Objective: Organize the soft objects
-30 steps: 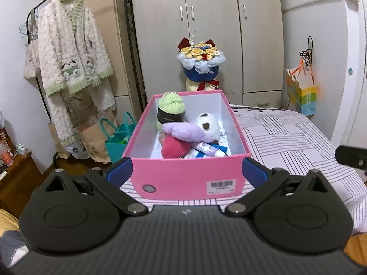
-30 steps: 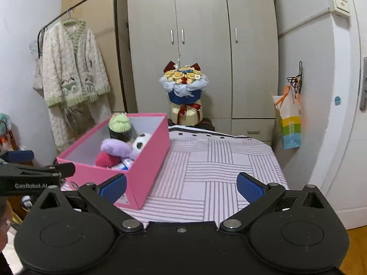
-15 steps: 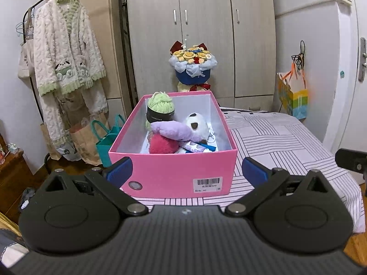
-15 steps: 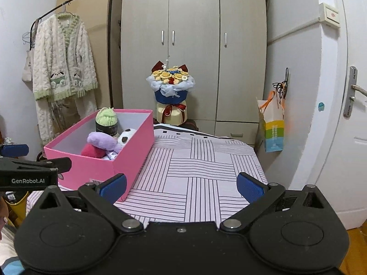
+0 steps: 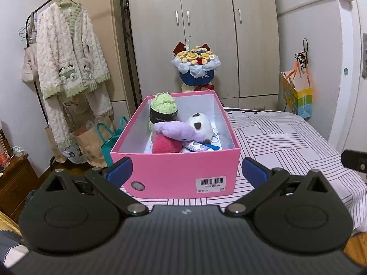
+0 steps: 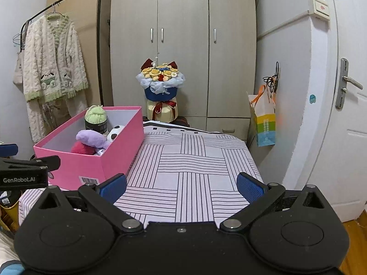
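A pink box [image 5: 176,171] stands on the striped bed, at the left in the right wrist view [image 6: 75,165]. It holds a green yarn ball [image 5: 163,108], a purple plush [image 5: 174,130], a white panda plush [image 5: 199,126] and a red fuzzy plush [image 5: 166,144]. My left gripper [image 5: 187,169] is open and empty, just in front of the box's near wall. My right gripper [image 6: 182,184] is open and empty over the bed to the right of the box. The left gripper's side [image 6: 23,171] shows in the right wrist view.
The striped bed cover [image 6: 195,167] stretches to the right of the box. A flower bouquet [image 6: 160,82] stands before the wardrobe [image 6: 183,45]. A fluffy cardigan [image 5: 68,57] hangs on a rack at left, bags [image 5: 91,139] below it. A door [image 6: 348,126] is at right.
Both grippers have drawn back from the box and bed, so the box looks smaller and farther away. Both stay open and empty. The box and toys have not moved.
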Demonstrator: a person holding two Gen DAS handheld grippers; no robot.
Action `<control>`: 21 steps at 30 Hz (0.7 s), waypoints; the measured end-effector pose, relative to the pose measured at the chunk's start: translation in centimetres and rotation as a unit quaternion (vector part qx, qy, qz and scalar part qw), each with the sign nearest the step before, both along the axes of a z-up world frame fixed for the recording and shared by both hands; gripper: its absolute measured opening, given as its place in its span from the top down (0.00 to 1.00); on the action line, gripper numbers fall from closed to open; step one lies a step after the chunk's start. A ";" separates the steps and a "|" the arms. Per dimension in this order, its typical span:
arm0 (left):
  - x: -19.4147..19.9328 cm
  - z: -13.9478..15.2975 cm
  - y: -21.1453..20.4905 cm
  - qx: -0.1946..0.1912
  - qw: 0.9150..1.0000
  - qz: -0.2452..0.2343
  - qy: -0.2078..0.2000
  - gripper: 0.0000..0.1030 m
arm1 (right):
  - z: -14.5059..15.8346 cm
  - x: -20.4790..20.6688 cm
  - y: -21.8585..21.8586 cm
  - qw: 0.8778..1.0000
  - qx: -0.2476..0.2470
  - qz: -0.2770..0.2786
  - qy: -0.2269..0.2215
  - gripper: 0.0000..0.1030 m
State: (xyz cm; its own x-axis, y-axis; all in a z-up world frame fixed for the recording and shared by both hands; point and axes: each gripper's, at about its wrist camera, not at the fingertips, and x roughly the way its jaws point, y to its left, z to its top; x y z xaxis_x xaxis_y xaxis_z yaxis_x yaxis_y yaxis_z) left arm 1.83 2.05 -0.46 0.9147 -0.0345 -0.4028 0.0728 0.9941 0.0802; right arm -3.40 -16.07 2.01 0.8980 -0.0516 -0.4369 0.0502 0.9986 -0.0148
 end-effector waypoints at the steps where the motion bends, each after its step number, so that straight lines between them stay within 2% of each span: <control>1: 0.0 -0.1 0.0 -0.001 1.000 -0.002 0.001 0.00 | -0.1 0.1 0.1 1.000 0.000 0.005 0.003 0.00; 6: 0.0 -0.3 -0.2 -0.003 1.000 -0.012 0.005 0.00 | -0.3 0.1 0.6 1.000 -0.009 0.007 0.000 0.00; 14: -0.2 -0.6 -0.2 -0.008 1.000 -0.009 0.001 0.00 | -0.3 -0.4 0.9 0.999 -0.015 -0.005 -0.031 0.00; 21: -0.5 -0.7 -0.3 -0.002 1.000 -0.009 -0.017 0.00 | -0.3 -0.3 1.1 0.999 -0.020 -0.010 -0.041 0.00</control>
